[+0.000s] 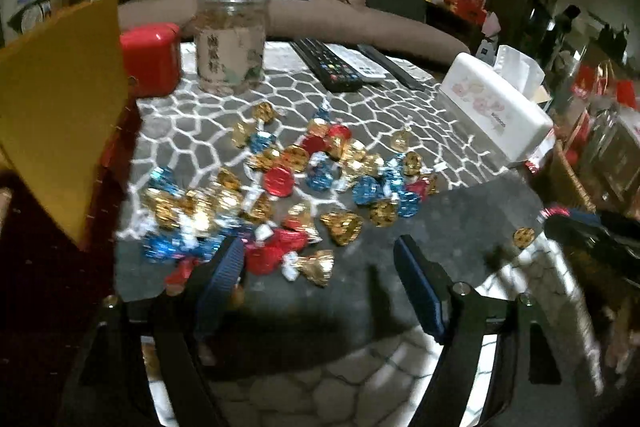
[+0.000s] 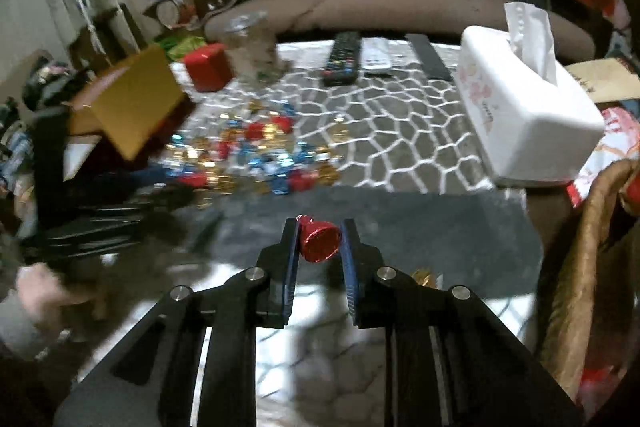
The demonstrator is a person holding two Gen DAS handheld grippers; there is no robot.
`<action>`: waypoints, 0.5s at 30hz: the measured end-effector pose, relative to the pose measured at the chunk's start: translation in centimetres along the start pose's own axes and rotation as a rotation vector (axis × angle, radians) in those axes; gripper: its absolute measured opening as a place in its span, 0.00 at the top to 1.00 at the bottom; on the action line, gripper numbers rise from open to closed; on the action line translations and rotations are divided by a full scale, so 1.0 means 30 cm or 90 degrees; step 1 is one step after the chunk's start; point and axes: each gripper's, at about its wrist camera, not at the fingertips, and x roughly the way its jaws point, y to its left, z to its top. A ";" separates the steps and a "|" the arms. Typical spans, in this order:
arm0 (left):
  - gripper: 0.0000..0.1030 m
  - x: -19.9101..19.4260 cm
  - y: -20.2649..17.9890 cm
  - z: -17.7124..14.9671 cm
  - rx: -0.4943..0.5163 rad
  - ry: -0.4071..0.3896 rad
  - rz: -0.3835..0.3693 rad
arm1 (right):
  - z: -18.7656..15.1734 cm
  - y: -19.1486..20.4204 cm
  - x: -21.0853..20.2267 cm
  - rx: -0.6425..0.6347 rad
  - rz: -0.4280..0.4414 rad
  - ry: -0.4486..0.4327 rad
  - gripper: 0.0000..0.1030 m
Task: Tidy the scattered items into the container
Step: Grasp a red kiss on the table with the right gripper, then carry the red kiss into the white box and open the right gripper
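Note:
Several foil-wrapped candies [image 1: 280,179] in gold, blue and red lie scattered on the patterned table mat [image 1: 452,203]. My left gripper [image 1: 320,269] hangs open at the near edge of the pile, its left pad beside a red candy [image 1: 266,255] and a gold one [image 1: 318,267], gripping nothing. My right gripper [image 2: 320,231] is shut on a red candy [image 2: 320,241], held above the mat. An open box with a gold lid [image 1: 60,99] stands at the left of the table, also seen as the gold lid [image 2: 132,103] in the right wrist view.
Behind the candy pile [image 2: 260,155] stand a clear jar [image 1: 230,43], a red tin [image 1: 150,59] and remotes [image 1: 332,65]. At the right are a white tissue box [image 2: 520,115] and a wicker basket [image 2: 592,267]. One gold candy [image 2: 426,277] lies under my right gripper.

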 end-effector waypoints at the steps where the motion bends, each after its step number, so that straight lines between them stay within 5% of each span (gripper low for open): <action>1: 0.30 0.013 -0.004 0.001 -0.001 0.009 0.002 | -0.002 -0.002 -0.010 0.012 0.013 -0.004 0.81; 7: 0.31 0.045 -0.023 0.020 0.007 0.026 0.037 | -0.031 -0.023 -0.030 0.055 0.035 -0.009 0.81; 11: 0.31 -0.009 -0.055 0.007 0.016 0.002 -0.003 | -0.029 -0.035 -0.022 0.059 0.038 -0.016 0.81; 15: 0.34 -0.057 -0.044 -0.027 -0.025 0.004 -0.053 | -0.031 -0.024 -0.039 0.075 0.111 -0.044 0.81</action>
